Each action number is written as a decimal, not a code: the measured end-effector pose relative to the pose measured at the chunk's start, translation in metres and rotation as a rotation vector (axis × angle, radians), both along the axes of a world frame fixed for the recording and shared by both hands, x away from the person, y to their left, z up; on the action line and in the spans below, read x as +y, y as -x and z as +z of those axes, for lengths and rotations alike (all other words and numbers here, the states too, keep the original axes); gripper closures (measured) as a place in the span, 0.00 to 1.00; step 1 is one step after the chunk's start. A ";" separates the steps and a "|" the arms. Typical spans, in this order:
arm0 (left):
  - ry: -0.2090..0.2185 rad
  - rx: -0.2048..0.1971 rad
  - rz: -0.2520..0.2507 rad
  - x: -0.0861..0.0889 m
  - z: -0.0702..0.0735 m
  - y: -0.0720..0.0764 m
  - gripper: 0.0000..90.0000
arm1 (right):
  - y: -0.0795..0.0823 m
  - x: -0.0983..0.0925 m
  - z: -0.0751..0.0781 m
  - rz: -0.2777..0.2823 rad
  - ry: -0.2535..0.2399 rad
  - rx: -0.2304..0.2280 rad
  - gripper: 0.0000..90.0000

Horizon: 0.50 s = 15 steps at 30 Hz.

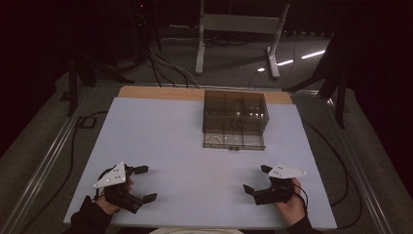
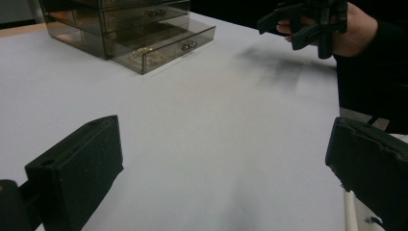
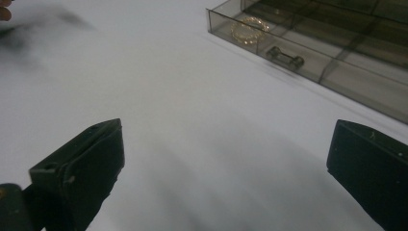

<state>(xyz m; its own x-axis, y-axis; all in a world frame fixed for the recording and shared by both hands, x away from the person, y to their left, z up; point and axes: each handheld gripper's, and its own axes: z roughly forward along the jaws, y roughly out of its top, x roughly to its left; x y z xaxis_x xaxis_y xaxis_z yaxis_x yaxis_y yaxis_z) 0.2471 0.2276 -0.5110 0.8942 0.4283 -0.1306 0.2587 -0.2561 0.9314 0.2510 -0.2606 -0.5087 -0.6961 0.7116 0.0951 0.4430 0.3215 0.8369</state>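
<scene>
we are working over a wide white tabletop (image 1: 195, 161), which is carrying everything and is lying bare between our two sets of fingers. ahead of both sets of fingers, well apart from them, a smoky see-through drawer box (image 1: 235, 113) is standing near the far edge, a little nearer to the right fingers than to the left ones. its bottom drawer (image 1: 234, 141) is sticking out toward us, pulled open, with a small handle (image 3: 286, 58) on its front. a small beaded ring-shaped bracelet (image 3: 248, 29) is lying flat in the drawer's corner compartment, on the side facing our left fingers.

we are holding the left gripper (image 1: 141, 184) low over the near left part of the tabletop, its fingers (image 2: 77, 168) spread wide and gripping nothing, with only white surface between them. we are holding the right gripper (image 1: 257, 179) low over the near right part, its fingers (image 3: 79, 168) likewise spread wide and empty, pointing across toward the left fingers and toward the open drawer.
</scene>
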 end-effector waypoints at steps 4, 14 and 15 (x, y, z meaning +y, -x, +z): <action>0.003 -0.002 0.005 0.000 0.001 0.000 0.01 | 0.005 -0.011 -0.001 -0.022 -0.018 0.006 0.00; 0.009 0.000 -0.003 0.000 0.000 0.000 0.01 | 0.008 -0.024 -0.007 -0.030 -0.014 0.041 0.00; 0.008 0.000 -0.002 0.000 0.000 0.000 0.01 | 0.008 -0.024 -0.007 -0.029 -0.012 0.041 0.00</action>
<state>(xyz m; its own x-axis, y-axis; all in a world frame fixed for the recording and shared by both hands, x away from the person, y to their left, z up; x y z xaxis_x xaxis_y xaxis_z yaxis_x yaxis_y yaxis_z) 0.2469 0.2277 -0.5108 0.8949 0.4256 -0.1344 0.2586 -0.2490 0.9334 0.2429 -0.2843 -0.5155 -0.6707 0.7300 0.1318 0.4858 0.2980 0.8217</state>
